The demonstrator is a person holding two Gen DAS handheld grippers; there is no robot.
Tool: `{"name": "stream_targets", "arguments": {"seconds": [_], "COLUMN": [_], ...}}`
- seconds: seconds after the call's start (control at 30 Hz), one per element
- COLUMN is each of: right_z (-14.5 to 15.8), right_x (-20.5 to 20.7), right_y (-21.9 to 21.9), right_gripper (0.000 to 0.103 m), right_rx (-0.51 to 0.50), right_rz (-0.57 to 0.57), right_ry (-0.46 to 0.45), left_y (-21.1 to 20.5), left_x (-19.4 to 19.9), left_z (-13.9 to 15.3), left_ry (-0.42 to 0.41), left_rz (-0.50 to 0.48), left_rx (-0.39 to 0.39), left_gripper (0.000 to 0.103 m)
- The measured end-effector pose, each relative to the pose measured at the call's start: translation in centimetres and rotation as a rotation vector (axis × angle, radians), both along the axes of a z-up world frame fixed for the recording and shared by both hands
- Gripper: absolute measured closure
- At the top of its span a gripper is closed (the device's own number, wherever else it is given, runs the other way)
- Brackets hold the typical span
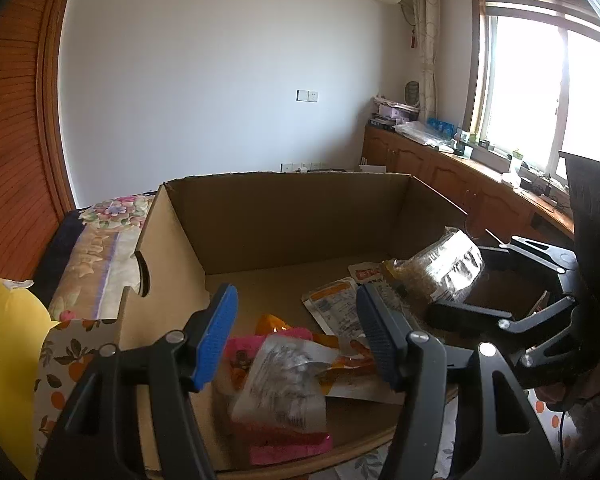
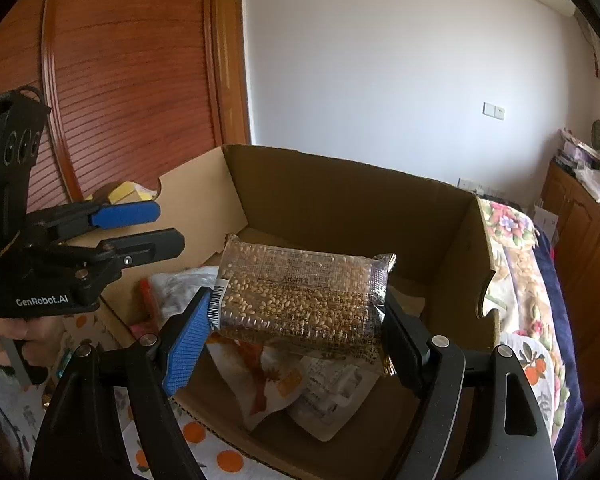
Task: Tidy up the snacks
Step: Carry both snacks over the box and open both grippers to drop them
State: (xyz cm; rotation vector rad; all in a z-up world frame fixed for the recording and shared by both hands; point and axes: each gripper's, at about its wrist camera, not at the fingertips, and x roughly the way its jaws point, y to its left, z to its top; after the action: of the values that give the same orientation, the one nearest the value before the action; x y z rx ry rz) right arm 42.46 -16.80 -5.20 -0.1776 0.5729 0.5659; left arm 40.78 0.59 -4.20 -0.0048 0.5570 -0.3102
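An open cardboard box (image 1: 284,216) holds several snack packets, among them a pink-edged clear one (image 1: 284,396) and a white and orange one (image 1: 332,304). My left gripper (image 1: 296,336) is open and empty, just above the box's near edge. My right gripper (image 2: 296,320) is shut on a clear packet of sesame bars (image 2: 300,296) and holds it over the box (image 2: 340,196). That packet (image 1: 440,268) and the right gripper (image 1: 476,280) also show at the right in the left wrist view. The left gripper (image 2: 140,226) shows at the left in the right wrist view.
The box rests on a fruit-patterned cloth (image 2: 204,440). A floral quilt (image 1: 100,248) lies beside the box. A yellow bag (image 1: 4,344) stands at the left. A wooden sliding door (image 2: 120,80) and a wooden cabinet under the window (image 1: 460,176) border the room.
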Motion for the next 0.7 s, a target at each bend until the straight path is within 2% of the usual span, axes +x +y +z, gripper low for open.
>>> {"name": "stream_targets", "arguments": {"seconds": [0.7], "right_z": [-0.18], "right_x": [0.25], "right_y": [-0.02], "right_gripper": [0.016], "right_rx": [0.006], "right_rz": [0.004], "right_ry": [0.009], "left_y": [-0.68], "left_x": [-0.81], "left_z": [0.21], "left_ry": [-0.022], "left_rz": [-0.001], "left_rx": [0.019], "left_gripper": [0.036]}}
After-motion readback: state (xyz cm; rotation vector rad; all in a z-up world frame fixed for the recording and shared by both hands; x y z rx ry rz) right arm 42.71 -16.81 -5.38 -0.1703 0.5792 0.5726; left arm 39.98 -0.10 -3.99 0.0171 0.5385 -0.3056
